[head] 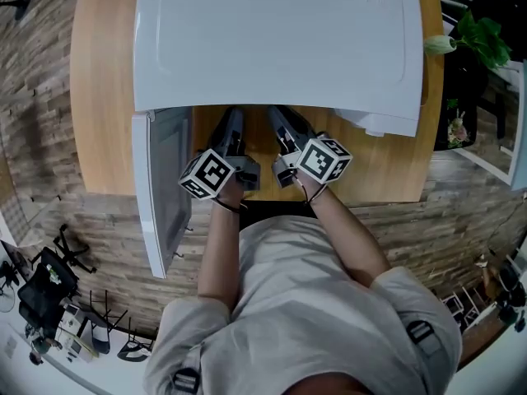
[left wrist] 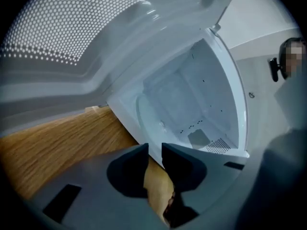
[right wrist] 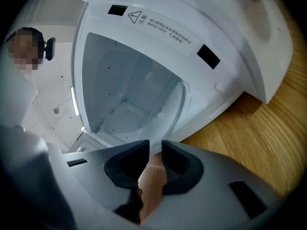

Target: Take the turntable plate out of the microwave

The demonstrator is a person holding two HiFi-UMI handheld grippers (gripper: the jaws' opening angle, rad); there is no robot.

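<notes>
The white microwave (head: pixel 272 39) stands on a wooden table (head: pixel 103 97), its door (head: pixel 165 188) swung open to the left. The clear glass turntable plate (left wrist: pixel 158 107) lies on the cavity floor, and its rim (right wrist: pixel 180 107) also shows in the right gripper view. My left gripper (left wrist: pixel 154 152) and right gripper (right wrist: pixel 155 150) sit side by side at the front of the opening, just short of the plate's near rim. Each has a narrow gap between its jaws, with only wood and the microwave's front edge behind. In the head view the left gripper (head: pixel 232 122) and right gripper (head: pixel 284 122) reach under the microwave's top, fingertips hidden.
The open door's perforated inner face (left wrist: pixel 72 28) lies close on my left. The microwave's control side (right wrist: pixel 259 51) juts out at my right. Bare wood (right wrist: pixel 259 143) runs in front of the oven. A green plant (head: pixel 482 35) stands off the table's right edge.
</notes>
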